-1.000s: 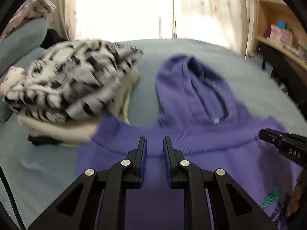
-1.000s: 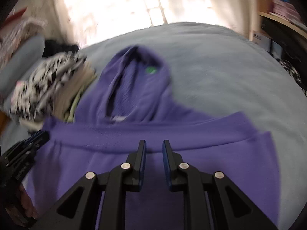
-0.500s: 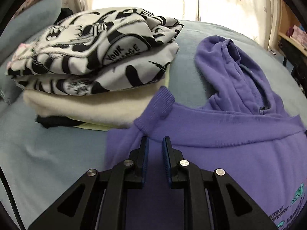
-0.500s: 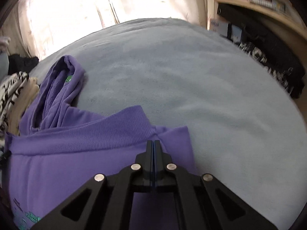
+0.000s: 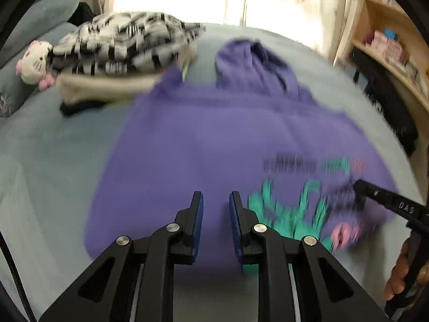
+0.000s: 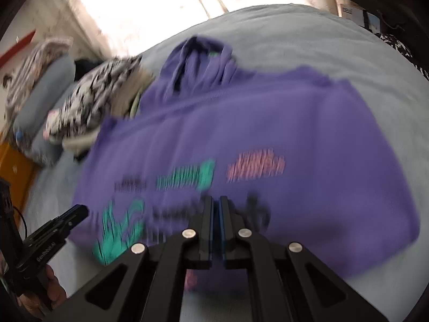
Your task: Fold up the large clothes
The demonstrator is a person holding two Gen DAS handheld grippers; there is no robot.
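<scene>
**Purple hoodie: sleeves folded in, body fold outstanding**

Left tool (image 5: 215, 205), lower centre of the left wrist view: jaws stand slightly apart with nothing between them. It hangs above the near edge of the garment.

Right tool (image 6: 215, 209), lower centre of the right wrist view: jaws have just closed and stand almost together. No fabric is visible between the pads; both frames are motion-blurred, so a thin pinch cannot be ruled out. A hand (image 5: 402, 273) holds this tool at the lower right of the left wrist view.

Purple hoodie (image 5: 214, 145): lies flat on the blue-grey bed (image 6: 308, 35), filling the middle of both frames. The printed side, with green, pink and dark lettering, faces up. No sleeve extends sideways; the outline reads as a compact rectangle, so the sleeve folds are judged complete. The hood (image 5: 254, 61) lies extended beyond the body, toward the upper centre.

Stack of folded clothes (image 5: 120, 48): upper left, just beside the hoodie's far left corner. A plush toy (image 5: 33, 63) rests at its left.

Remaining, as judged: fold the hood and body into a bundle, then transfer it to the stack.
</scene>
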